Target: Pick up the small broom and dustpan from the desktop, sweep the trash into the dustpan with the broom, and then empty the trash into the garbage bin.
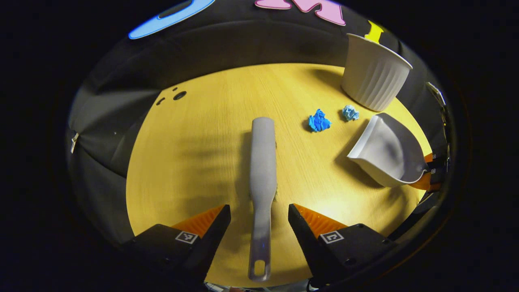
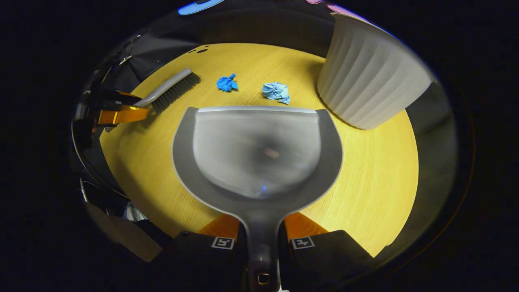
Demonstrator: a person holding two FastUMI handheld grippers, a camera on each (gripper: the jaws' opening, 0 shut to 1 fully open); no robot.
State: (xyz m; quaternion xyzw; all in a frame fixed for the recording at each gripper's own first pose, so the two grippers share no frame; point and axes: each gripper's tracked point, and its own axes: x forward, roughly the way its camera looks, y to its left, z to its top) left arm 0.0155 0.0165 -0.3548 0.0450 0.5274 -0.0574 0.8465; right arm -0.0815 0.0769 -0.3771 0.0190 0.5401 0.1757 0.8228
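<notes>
Jaws clamp dustpan (image 2: 259, 162) handle; square markers, no legible writing.

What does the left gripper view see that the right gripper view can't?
Left gripper view alone: the grey plastic broom's looped handle end between the open left gripper.

Right gripper view alone: the broom's dark bristles, and the inside of the grey plastic dustpan, its handle clamped in the right gripper.

Both: two crumpled blue paper scraps, the white ribbed bin and the yellow wooden table.
</notes>
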